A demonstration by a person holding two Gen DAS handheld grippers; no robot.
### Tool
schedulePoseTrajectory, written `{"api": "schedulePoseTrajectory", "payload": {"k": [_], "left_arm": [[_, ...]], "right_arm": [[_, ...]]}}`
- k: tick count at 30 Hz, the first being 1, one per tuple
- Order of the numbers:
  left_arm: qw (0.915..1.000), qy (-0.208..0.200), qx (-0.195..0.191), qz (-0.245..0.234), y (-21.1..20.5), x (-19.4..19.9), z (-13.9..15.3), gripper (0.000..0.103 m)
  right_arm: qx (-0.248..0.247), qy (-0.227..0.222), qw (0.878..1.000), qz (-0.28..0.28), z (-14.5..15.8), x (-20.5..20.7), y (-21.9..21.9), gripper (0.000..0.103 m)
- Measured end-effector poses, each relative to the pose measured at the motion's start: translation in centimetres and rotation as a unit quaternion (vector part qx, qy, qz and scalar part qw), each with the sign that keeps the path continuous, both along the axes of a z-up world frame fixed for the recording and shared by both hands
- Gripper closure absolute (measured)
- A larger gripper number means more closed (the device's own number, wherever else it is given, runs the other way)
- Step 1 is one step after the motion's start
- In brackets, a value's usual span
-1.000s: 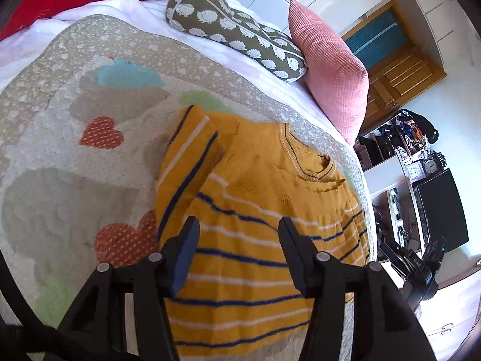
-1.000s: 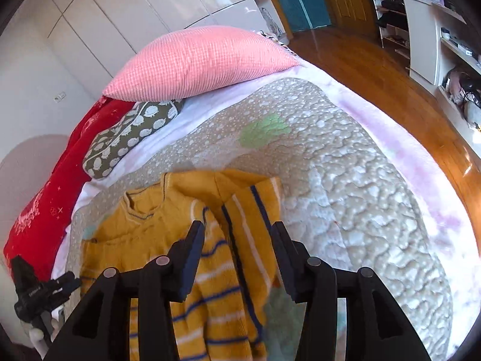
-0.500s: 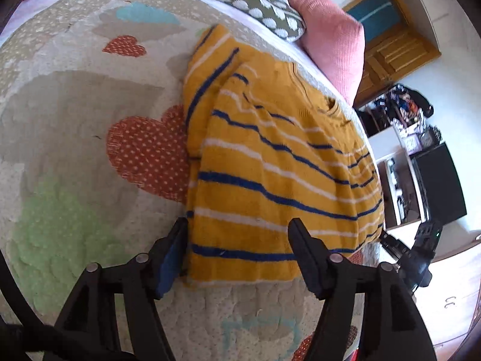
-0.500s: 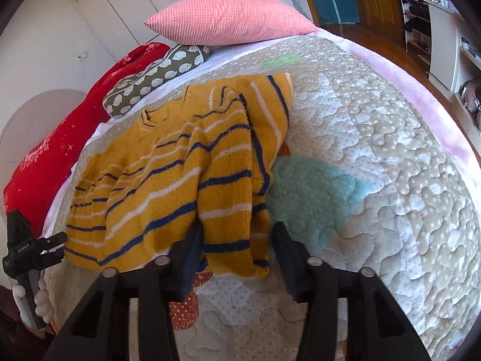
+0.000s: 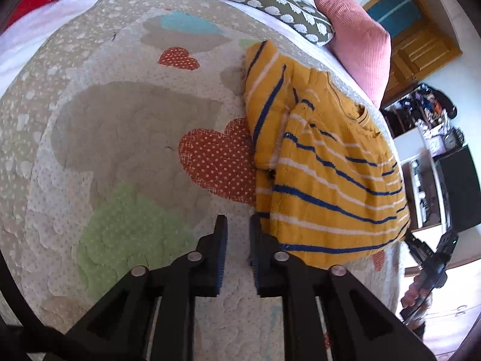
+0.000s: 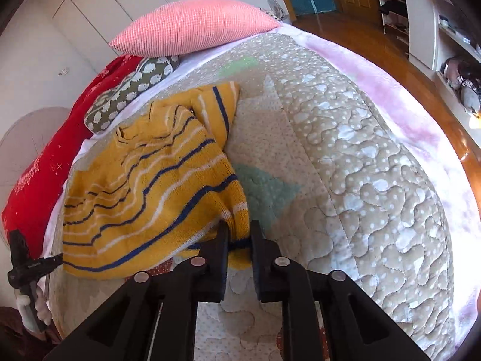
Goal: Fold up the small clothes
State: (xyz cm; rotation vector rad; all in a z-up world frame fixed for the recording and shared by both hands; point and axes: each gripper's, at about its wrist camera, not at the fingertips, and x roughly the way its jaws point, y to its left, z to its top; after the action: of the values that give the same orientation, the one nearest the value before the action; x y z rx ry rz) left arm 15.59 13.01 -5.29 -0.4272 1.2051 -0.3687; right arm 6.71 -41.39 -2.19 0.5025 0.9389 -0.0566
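From the left wrist, the left gripper [image 5: 238, 225] hangs over the quilt [image 5: 120, 138] with its 2 fingers drawn close and only bare quilt in the narrow gap; they have just been closing, and the right-hand finger stands just beside the near left corner of the yellow striped sweater [image 5: 324, 186], apparently clear of it. The sweater lies on the quilt toward the bed's right edge, its long axis running from the hem nearest the camera up to the collar, which points at the pink pillow [image 5: 357, 42] and the sheep-print bolster [image 5: 270, 0] at the head; 1 sleeve is folded in along its left side. From the right wrist, the right gripper [image 6: 240, 234] pinches the near right corner of the sweater's [image 6: 150, 198] hem, knit filling the small gap between its fingers, which have just eased slightly apart. Here the collar again points toward the pink pillow [image 6: 195, 24], the hem spreading left along the quilt's [image 6: 360, 162] near edge.
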Motion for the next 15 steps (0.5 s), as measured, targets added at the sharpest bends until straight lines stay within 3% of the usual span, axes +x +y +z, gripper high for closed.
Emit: {"api": "schedulePoseTrajectory", "payload": {"k": [1,2,3,9,15], "left_arm": [[0.9998,-0.005,-0.019,0.007,0.4,-0.3,0.0,0.067],[0.9991,-0.013,-0.037,0.014,1.2,-0.6,0.3,0.053],[0.9984,-0.023,-0.049,0.019,1.4,-0.8,0.5,0.045],[0.9948,-0.021,-0.097,-0.02,-1.9,0.3,-0.4,0.033],[0.995,-0.008,-0.095,-0.029,-6.5,2.8,-1.3,0.024]], "right_arm": [[0.0,-0.006,1.0,-0.011,0.3,-0.5,-0.1,0.064],[0.0,-0.009,1.0,-0.022,0.6,-1.0,-0.4,0.045],[0.004,-0.018,0.999,-0.028,0.9,-1.9,-0.8,0.036],[0.105,-0.042,0.993,-0.028,0.3,-4.1,-0.3,0.034],[0.166,-0.049,0.985,-0.009,-1.9,-1.1,3.4,0.033]]}}
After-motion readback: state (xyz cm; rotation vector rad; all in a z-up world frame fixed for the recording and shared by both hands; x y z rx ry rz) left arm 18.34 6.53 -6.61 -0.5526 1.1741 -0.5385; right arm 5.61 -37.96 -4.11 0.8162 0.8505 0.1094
